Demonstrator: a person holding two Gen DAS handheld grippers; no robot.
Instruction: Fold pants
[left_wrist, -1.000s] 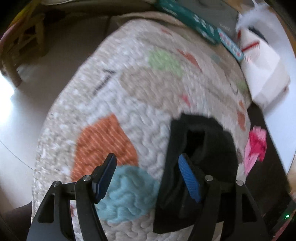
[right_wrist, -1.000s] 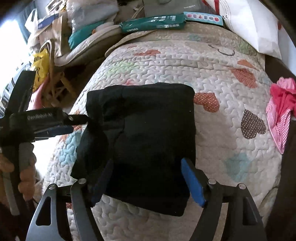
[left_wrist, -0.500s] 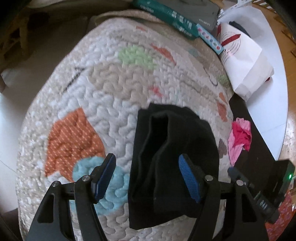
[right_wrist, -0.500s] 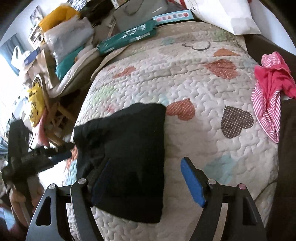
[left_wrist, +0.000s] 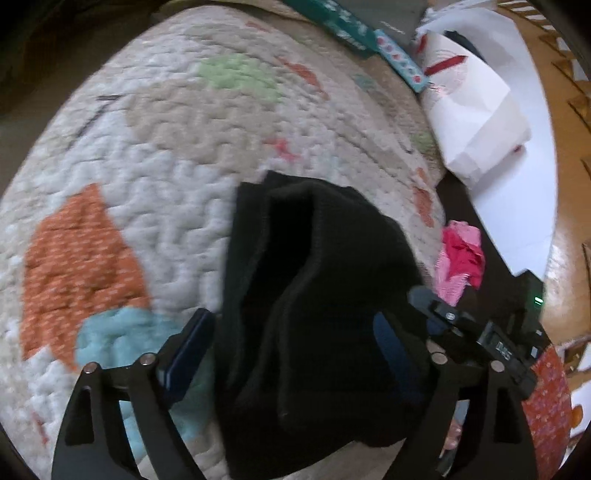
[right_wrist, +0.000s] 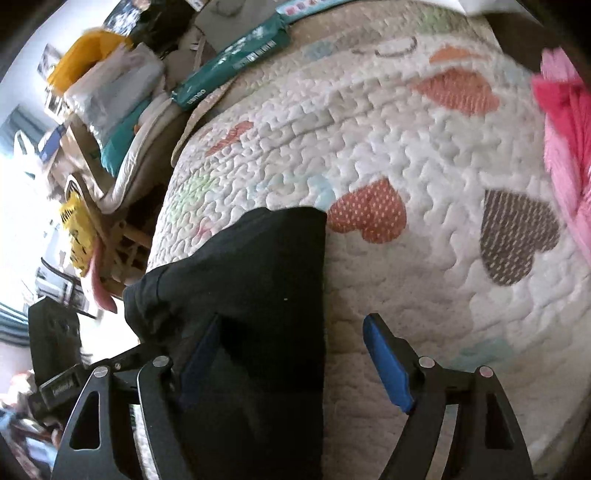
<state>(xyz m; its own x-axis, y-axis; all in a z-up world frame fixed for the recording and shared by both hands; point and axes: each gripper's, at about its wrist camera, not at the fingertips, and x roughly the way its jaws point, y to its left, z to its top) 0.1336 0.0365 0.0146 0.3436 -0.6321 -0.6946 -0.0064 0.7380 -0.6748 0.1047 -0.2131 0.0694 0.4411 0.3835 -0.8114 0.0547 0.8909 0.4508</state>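
The black pants (left_wrist: 317, 295) lie folded into a thick bundle on a quilted bedspread (left_wrist: 155, 155) with coloured hearts. In the left wrist view my left gripper (left_wrist: 291, 350) is open, its blue-padded fingers on either side of the bundle's near end. In the right wrist view the pants (right_wrist: 258, 302) lie at lower left. My right gripper (right_wrist: 291, 358) is open over the bundle's right edge, with the left finger over the cloth and the right finger (right_wrist: 388, 365) above bare quilt. The right gripper also shows at the right of the left wrist view (left_wrist: 476, 336).
A pink and red garment (right_wrist: 565, 122) lies at the quilt's right edge. A white pillow (left_wrist: 476, 107) and teal packs (right_wrist: 236, 62) sit at the far end. Cluttered bags and a wooden chair (right_wrist: 122, 240) stand off the bed's left side.
The left gripper has moved in over the bundle, which now fills the space between its fingers. The right gripper has shifted right and nearer the quilt; the pants stay put.
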